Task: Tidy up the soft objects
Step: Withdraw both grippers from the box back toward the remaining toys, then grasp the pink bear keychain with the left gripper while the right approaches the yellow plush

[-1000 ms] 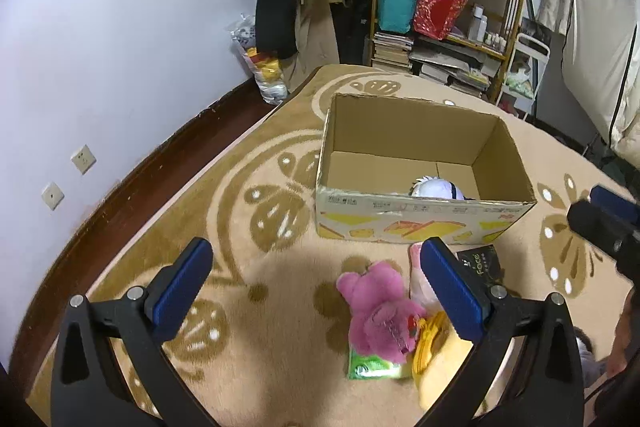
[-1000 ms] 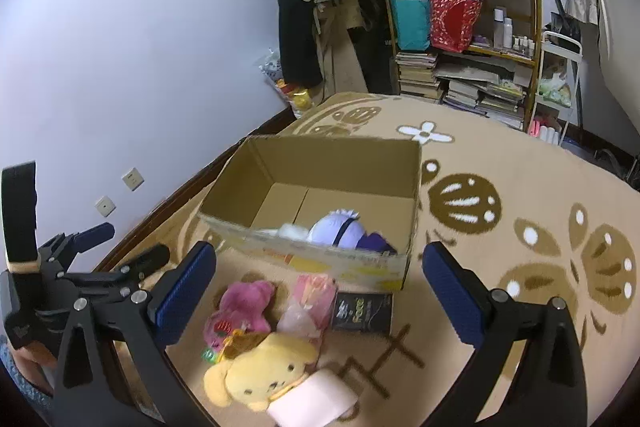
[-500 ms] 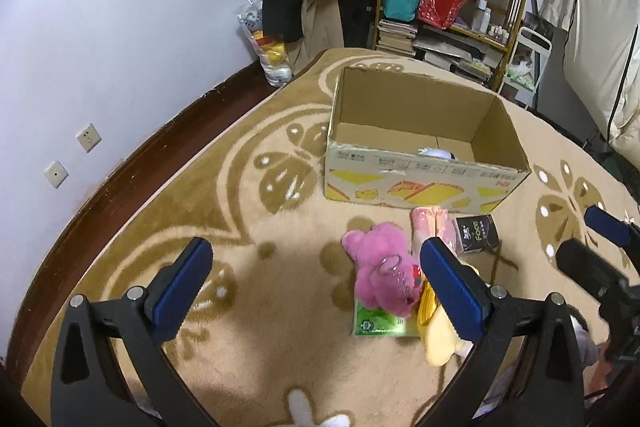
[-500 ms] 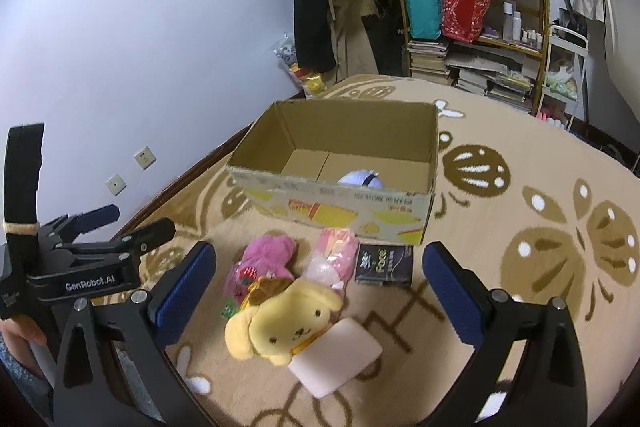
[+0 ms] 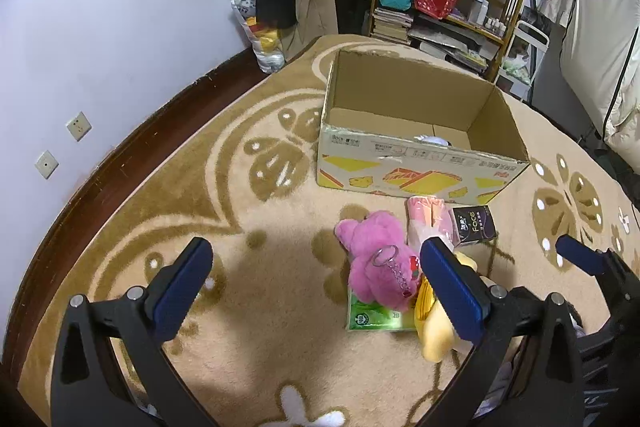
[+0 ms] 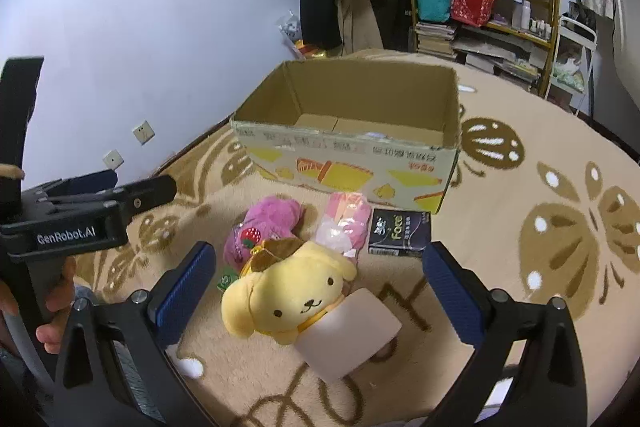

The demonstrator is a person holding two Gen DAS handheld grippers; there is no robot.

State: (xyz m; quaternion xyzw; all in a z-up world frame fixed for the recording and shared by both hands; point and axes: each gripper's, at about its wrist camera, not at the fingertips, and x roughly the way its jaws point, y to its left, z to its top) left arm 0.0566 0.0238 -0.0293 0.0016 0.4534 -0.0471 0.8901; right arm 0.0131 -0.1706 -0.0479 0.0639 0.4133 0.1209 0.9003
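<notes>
A: Biggest first. Rug [image 5: 168, 187] carries everything. Cardboard box [image 6: 352, 131] sits mid-rug toward the shelf end, open top, one pale plush barely showing over its near wall. The pile lies just in front of that wall: yellow dog plush [image 6: 288, 299] on a pink pad [image 6: 352, 339], pink bear [image 5: 376, 259] on a green packet [image 5: 372, 315], pink wrapped bundle [image 6: 344, 223], dark Face tissue pack [image 6: 400, 231].

B: Grippers?

A: Right hand-held gripper [image 6: 316, 291] jaws wide apart, empty, framing the dog plush. Left hand-held gripper [image 5: 316, 287] also spread and empty, beside the bear.

B: How to take it?

A: My call: the dog next. Drop straight down, pinch across head or body, not an ear. Keep the pad out of the jaws. Lift above the near wall before crossing.

B: Changes from 0.5 s back?

A: Both cameras lower and closer to the pile; the box looks farther back. Objects haven't shifted.
</notes>
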